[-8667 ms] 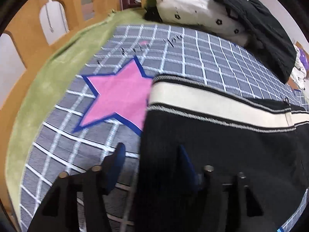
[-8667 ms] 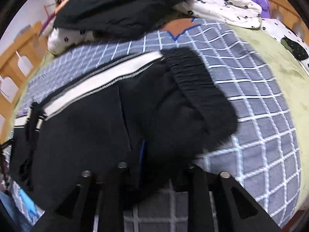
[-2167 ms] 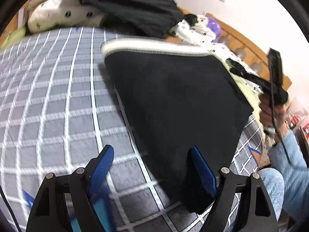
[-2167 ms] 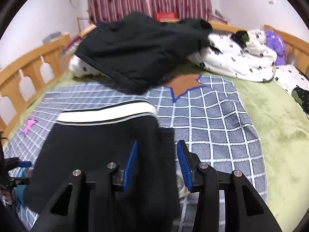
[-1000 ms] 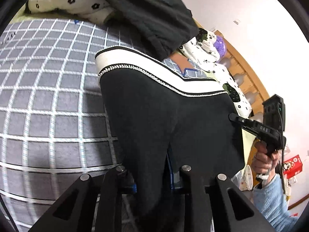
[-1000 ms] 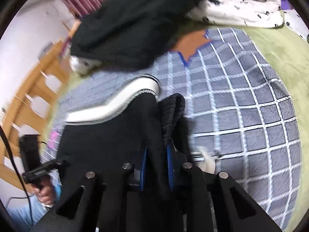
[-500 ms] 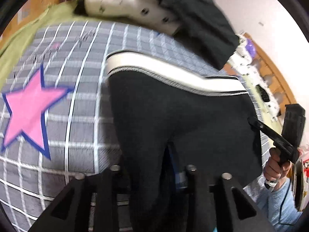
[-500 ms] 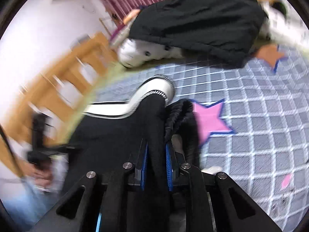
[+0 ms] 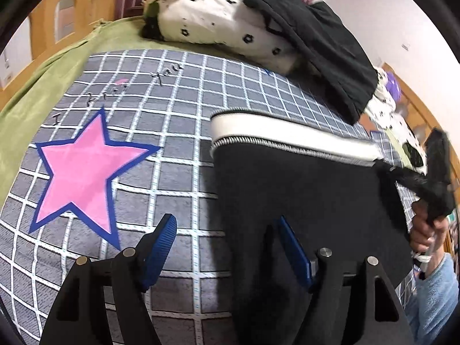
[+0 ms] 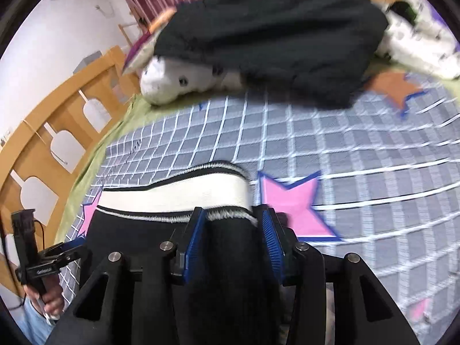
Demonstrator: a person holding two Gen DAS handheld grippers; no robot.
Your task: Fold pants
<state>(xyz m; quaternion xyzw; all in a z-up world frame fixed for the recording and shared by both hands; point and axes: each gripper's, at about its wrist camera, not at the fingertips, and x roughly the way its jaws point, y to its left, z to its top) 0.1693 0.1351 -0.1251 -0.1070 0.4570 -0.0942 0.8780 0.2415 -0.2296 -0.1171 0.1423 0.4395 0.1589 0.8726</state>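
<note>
The black pants [image 9: 302, 189] with a white side stripe [image 9: 287, 135] lie folded on the grey checked blanket [image 9: 172, 100]. My left gripper [image 9: 227, 238] is open and empty, straddling the fold's near left edge. In the right wrist view, my right gripper [image 10: 233, 230] is open, its blue pads [image 10: 271, 241] on either side of the pants' folded edge [image 10: 230, 258] without pinching it. The white stripe [image 10: 178, 192] runs just beyond its tips. The other hand-held gripper shows at the right of the left wrist view [image 9: 431, 178].
A pink star [image 9: 83, 166] is printed on the blanket left of the pants. A black jacket [image 9: 316, 43] lies over spotted white bedding [image 9: 215, 20] at the back. A wooden bed rail [image 10: 57, 115] runs along the left. Green sheet [image 9: 43, 72] borders the blanket.
Both grippers have opened and let go of the pants, which now lie flat. The left gripper has drawn back a little towards the pink star side.
</note>
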